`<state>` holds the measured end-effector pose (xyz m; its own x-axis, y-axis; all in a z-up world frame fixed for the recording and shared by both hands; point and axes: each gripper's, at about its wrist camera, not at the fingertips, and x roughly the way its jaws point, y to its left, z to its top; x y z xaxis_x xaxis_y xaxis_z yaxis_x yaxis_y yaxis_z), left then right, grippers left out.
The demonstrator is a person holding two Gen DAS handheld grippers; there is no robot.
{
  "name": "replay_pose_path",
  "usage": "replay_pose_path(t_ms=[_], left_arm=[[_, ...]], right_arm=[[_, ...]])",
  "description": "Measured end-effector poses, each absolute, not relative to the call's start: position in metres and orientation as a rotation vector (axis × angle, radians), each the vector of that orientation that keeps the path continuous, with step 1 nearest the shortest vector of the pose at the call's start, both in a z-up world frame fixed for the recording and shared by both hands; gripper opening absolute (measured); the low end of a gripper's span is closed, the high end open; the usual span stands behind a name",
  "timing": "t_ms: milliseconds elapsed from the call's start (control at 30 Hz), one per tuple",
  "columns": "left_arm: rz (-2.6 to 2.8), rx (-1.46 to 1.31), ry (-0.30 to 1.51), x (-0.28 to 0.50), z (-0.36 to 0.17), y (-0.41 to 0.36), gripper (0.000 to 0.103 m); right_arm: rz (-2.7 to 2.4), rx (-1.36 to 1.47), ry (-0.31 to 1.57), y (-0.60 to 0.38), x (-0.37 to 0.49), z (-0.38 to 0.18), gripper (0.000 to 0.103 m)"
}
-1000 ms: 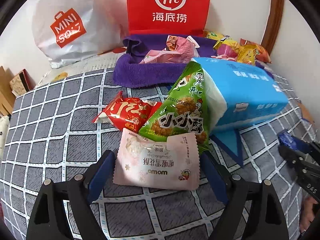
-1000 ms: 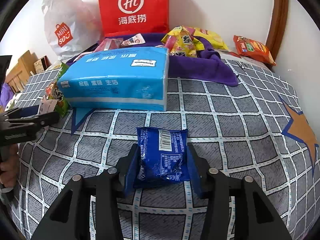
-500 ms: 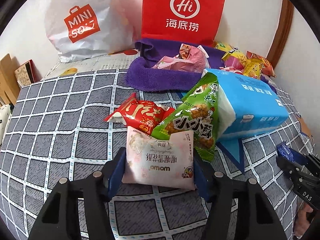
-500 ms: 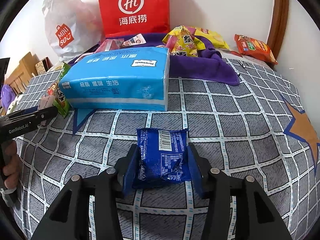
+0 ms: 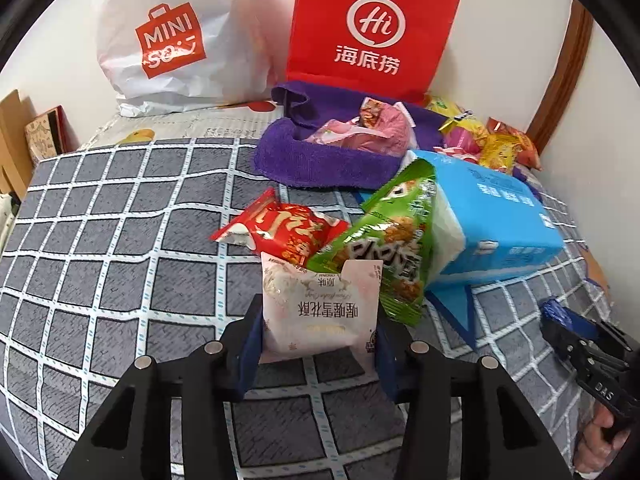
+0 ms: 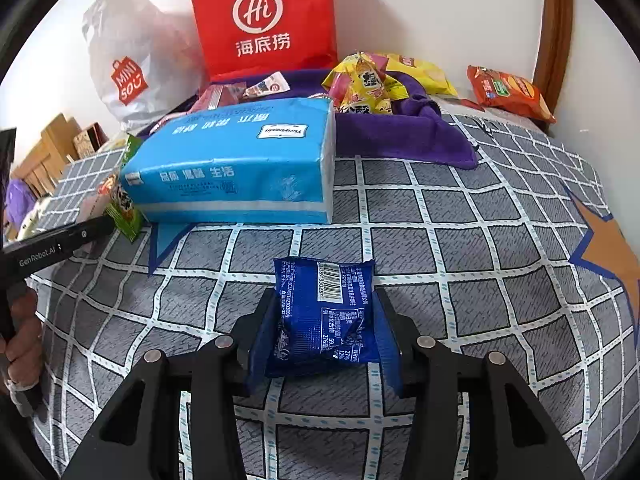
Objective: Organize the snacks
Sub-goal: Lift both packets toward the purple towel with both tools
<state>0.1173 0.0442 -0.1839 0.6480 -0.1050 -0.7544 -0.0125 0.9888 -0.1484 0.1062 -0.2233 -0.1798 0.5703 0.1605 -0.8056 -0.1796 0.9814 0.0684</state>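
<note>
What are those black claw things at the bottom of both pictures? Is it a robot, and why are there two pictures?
No robot: a person holds a two-finger grabber in each hand, and each grabber carries a camera looking along its fingers. That gives two pictures of one bed with a grey checked cover.

In the left camera's picture, the left gripper is closing on a pale pink snack packet, its pads already at the packet's sides. Behind lie a red snack bag and a green snack bag, leaning on a blue tissue pack.

In the right camera's picture, the right gripper is tightening on a dark blue snack packet. More snacks sit on a purple towel by the wall.
</note>
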Motion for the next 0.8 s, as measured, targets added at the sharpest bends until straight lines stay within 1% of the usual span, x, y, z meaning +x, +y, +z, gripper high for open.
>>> replay_pose_path(t_ms=[133,333,500,800], left_arm=[[-0.095,-0.150,0.867,0.107,-0.175,0.041,0.043],[-0.143,-0.160,0.864,0.088,-0.150,0.030,0.043],[-0.197,-0.180,0.906,0.086,-0.131,0.019,0.043],[-0.280,-0.164,0.885,0.101,-0.079,-0.004,0.043]], right_arm=[[0.196,-0.012,0.950,-0.229,0.103,-0.177,0.044],[0.191,0.012,0.927,-0.237,0.089,-0.156,0.044],[0.187,0.022,0.899,-0.238,0.083,-0.129,0.044],[0.218,0.037,0.815,-0.229,0.097,-0.071,0.044]])
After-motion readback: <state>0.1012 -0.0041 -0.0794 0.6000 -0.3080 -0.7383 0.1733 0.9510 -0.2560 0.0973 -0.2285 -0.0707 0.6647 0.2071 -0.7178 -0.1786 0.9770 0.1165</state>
